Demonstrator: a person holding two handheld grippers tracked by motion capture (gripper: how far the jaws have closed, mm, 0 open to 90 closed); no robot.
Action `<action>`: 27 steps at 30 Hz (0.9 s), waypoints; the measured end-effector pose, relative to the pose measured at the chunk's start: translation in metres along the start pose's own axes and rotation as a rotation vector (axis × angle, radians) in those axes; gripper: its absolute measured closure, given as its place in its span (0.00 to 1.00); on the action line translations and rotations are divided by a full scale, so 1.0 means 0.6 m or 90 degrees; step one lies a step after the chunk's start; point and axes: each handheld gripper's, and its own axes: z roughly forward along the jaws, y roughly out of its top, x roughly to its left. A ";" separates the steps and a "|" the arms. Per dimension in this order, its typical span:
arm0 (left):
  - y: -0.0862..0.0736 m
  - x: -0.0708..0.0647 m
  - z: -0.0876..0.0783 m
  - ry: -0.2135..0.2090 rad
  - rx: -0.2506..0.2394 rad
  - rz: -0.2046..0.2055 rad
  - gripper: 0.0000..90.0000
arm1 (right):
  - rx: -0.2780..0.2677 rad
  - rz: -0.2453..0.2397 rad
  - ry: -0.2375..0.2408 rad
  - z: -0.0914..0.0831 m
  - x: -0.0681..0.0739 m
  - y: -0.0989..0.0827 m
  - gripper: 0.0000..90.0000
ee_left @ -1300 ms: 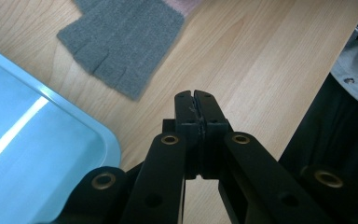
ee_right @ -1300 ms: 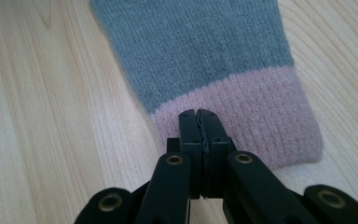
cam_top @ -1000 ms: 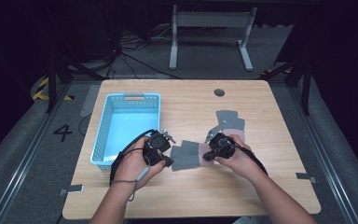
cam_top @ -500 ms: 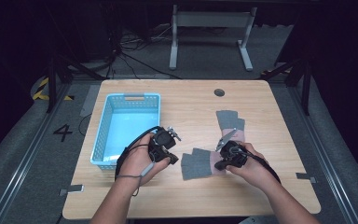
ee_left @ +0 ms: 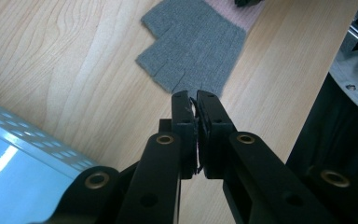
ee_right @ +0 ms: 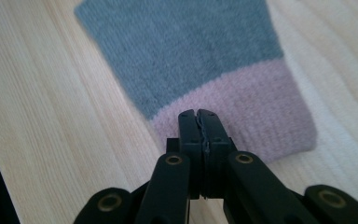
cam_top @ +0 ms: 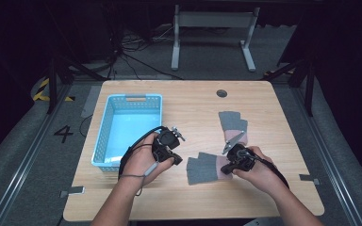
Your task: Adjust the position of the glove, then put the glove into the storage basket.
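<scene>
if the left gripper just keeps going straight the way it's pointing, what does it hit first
Most likely the finger end of the grey fingerless glove, lying on the wooden table just past the shut tips of the left gripper. How high the tips sit above the tabletop is unclear.

Grey-and-pink gloves, blue basket, pale wood

The near fingerless glove (cam_top: 206,168) is grey knit with a dusty pink ribbed cuff (ee_right: 256,116); the second glove (cam_top: 232,123) farther back carries the same grey and pink. The basket (cam_top: 104,141) is light blue with a perforated lattice wall. The table (cam_top: 193,106) is pale wood with streaky grain. Both the left gripper (ee_left: 195,100) and the right gripper (ee_right: 198,116) are black with brass-coloured rivets.
</scene>
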 end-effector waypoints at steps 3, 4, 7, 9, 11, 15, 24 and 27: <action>-0.001 0.001 -0.002 -0.001 -0.004 -0.002 0.93 | -0.047 0.010 -0.013 -0.022 -0.005 -0.003 0.97; -0.001 0.001 -0.002 -0.001 -0.004 -0.002 0.92 | -0.047 0.010 -0.013 -0.022 -0.005 -0.003 0.97; -0.002 0.002 -0.003 -0.012 -0.012 0.001 0.87 | -0.097 0.021 -0.046 -0.046 -0.014 -0.011 0.99; -0.002 0.001 -0.003 -0.019 -0.013 0.001 0.86 | -0.118 0.026 -0.059 -0.057 -0.020 -0.016 0.99; -0.002 0.001 -0.002 -0.022 -0.013 0.002 0.84 | -0.128 0.035 -0.069 -0.066 -0.026 -0.021 0.99; -0.001 0.002 -0.001 -0.026 -0.008 0.003 0.83 | -0.139 0.043 -0.077 -0.073 -0.032 -0.026 0.99; -0.003 0.004 -0.002 -0.024 -0.013 -0.009 0.80 | -0.155 0.070 -0.095 -0.083 -0.061 -0.039 0.99; -0.005 0.005 -0.003 -0.025 -0.011 -0.010 0.80 | -0.163 0.086 -0.099 -0.084 -0.074 -0.042 0.99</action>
